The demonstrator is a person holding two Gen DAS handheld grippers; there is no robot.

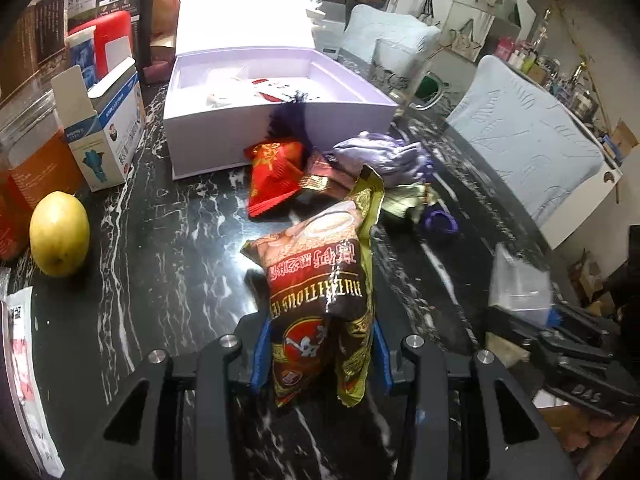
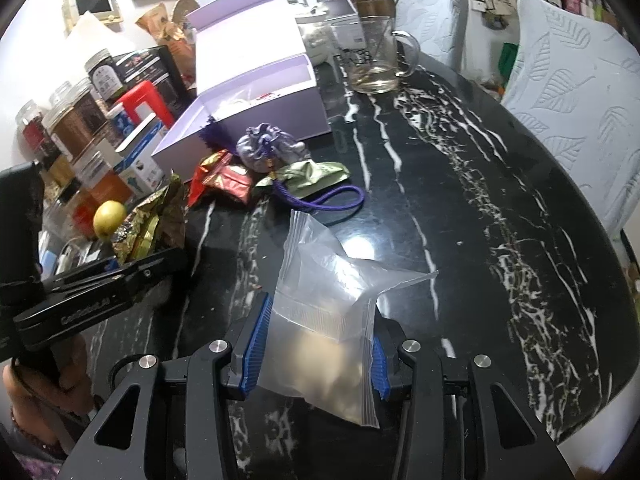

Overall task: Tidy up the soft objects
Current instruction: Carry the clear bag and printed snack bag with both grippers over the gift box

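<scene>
My left gripper [image 1: 320,324] is shut on a brown and gold snack packet [image 1: 316,272], which stands up between the blue pads above the black marble table [image 1: 172,240]. My right gripper [image 2: 318,332] is shut on a clear zip bag [image 2: 320,276] with its mouth spread upward. Beyond lie a red packet [image 1: 274,176], a brown-red packet [image 1: 328,178], a lilac drawstring pouch [image 1: 380,152] with a purple cord [image 2: 340,200] and a green packet [image 2: 312,174]. They lie against an open lilac box [image 1: 280,128]. In the right wrist view the left gripper's packet [image 2: 148,220] shows at the left.
A yellow fruit [image 1: 60,234], small cartons [image 1: 108,132] and several jars [image 2: 76,120] crowd the table's left side. A glass mug [image 2: 372,56] stands behind the box. Two padded chairs [image 2: 580,112] line the far right edge. A hand [image 2: 36,392] holds the left gripper's handle.
</scene>
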